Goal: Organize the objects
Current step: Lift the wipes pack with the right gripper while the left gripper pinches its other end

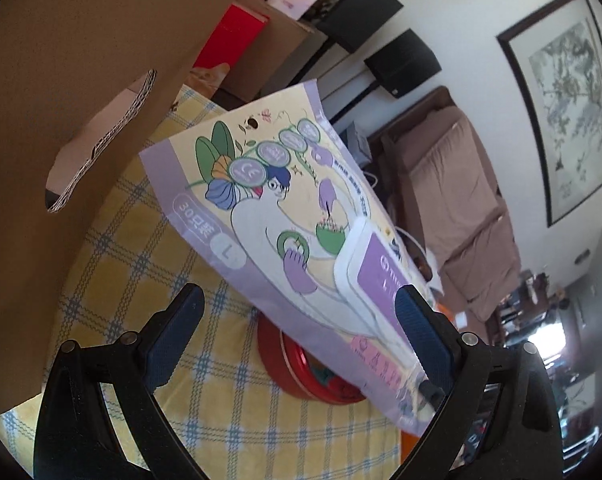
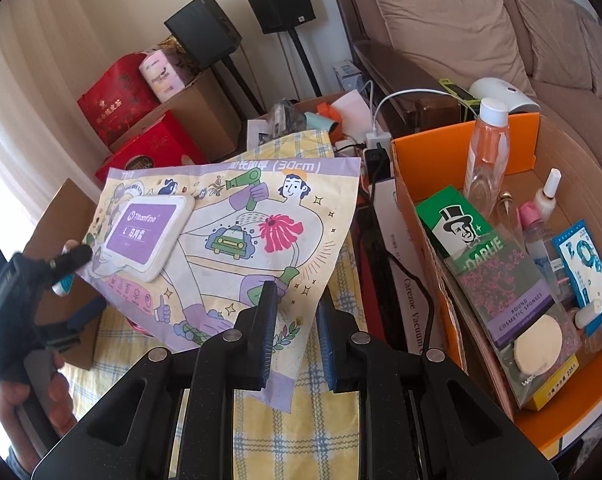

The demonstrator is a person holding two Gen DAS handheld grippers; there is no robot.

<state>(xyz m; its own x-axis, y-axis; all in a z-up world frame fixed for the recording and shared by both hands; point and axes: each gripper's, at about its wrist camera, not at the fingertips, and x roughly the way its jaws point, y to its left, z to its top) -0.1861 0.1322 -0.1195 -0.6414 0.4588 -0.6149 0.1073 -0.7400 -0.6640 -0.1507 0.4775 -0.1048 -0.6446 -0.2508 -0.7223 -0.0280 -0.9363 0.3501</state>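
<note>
- Yellow plaid cloth [image 2: 301, 420] covers table, sofa [image 2: 481, 32] behind.
- R gripper [image 2: 295, 336]: fingers parted, straddling lower edge of purple glove pack [image 2: 237, 236]; can't tell if touching.
- L gripper [image 1: 297, 336]: spread wide; pack lies against its right finger, held above cloth.
- Orange box [image 2: 461, 152] w/ toiletries, right of pack.
- Red tin [image 1: 277, 356] under pack.

The left gripper [image 1: 297, 332] stands with its jaws wide apart above a yellow checked cloth [image 1: 149, 280]. A purple illustrated pouch [image 1: 285, 216] hangs in the air against the right finger [image 1: 417, 332], over a red round tin [image 1: 285, 360]. A cardboard box wall [image 1: 61, 100] with a handle slot fills the left.
</note>
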